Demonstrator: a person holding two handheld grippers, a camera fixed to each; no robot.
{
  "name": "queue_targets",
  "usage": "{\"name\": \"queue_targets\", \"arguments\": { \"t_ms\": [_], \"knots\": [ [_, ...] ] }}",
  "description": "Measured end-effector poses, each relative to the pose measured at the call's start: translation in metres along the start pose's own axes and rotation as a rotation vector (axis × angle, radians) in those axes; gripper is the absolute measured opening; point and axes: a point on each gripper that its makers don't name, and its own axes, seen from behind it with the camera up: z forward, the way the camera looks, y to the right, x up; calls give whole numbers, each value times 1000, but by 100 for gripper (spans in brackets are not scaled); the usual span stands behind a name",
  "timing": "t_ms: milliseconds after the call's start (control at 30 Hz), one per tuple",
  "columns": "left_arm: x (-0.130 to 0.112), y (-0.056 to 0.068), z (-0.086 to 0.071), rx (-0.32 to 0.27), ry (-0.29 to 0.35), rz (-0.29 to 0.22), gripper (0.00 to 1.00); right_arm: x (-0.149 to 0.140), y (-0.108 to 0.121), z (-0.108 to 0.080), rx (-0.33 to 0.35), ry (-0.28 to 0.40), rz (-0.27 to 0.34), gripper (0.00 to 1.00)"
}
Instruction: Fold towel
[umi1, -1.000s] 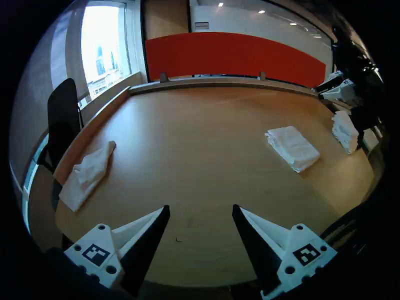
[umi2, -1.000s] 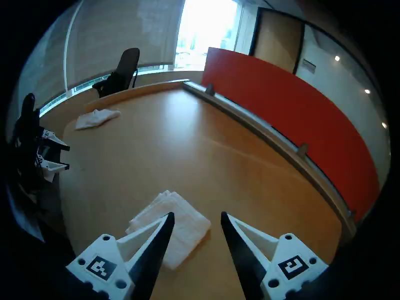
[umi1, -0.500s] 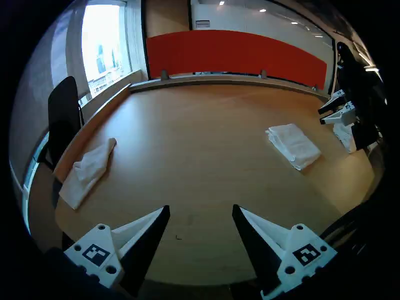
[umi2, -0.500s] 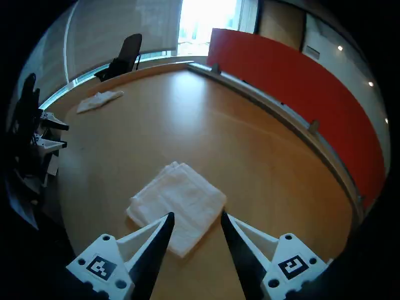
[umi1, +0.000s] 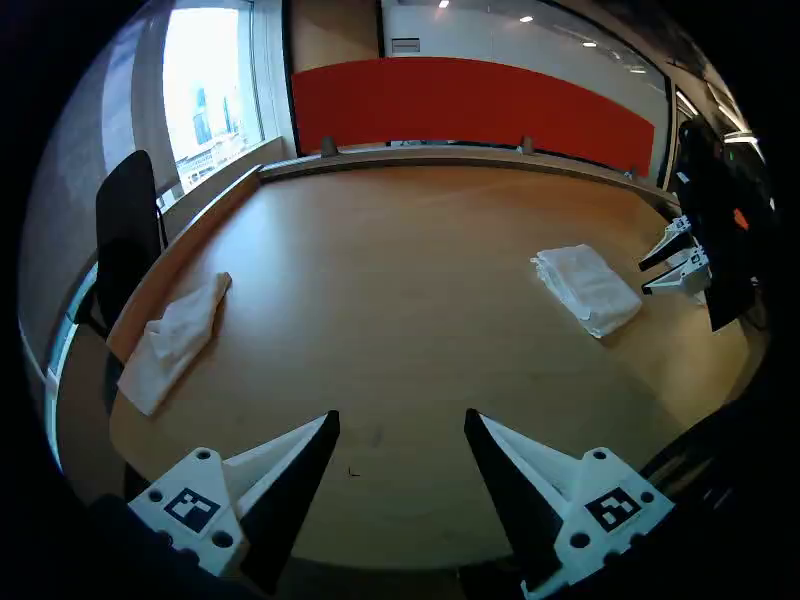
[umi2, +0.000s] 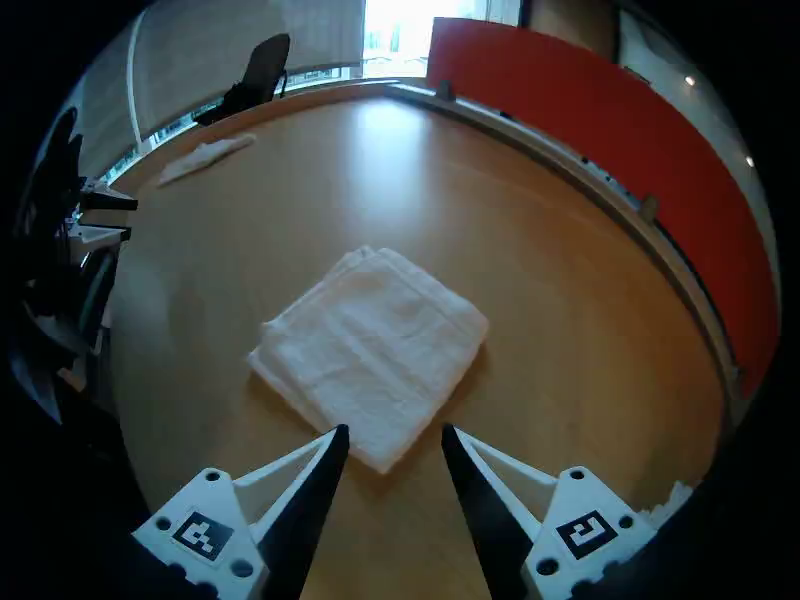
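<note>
Wooden table (umi1: 400, 260) ran to a red partition (umi1: 470, 100); the folded towel (umi2: 370, 350) lay at twelve o'clock, just ahead of the right gripper (umi2: 390, 448), fingers spread and empty; the left gripper (umi1: 400, 435) was likewise parted, holding nothing. Soft, light and floppy, the folded towel would likely pinch best at its near corner, six o'clock.
</note>
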Motion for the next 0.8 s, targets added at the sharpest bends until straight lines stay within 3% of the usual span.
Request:
{"name": "queue_targets", "arguments": {
  "t_ms": [233,633,800],
  "knots": [
    [-1,1,-1,0,-4,1,92,-20,-5,7,18,-43,-4,68],
    [-2,1,-1,2,-7,-2,93,-40,-10,11,41,-95,-17,40],
    [-1,1,-1,2,-9,0,93,-40,-10,13,40,-97,-11,34]
  ]
}}
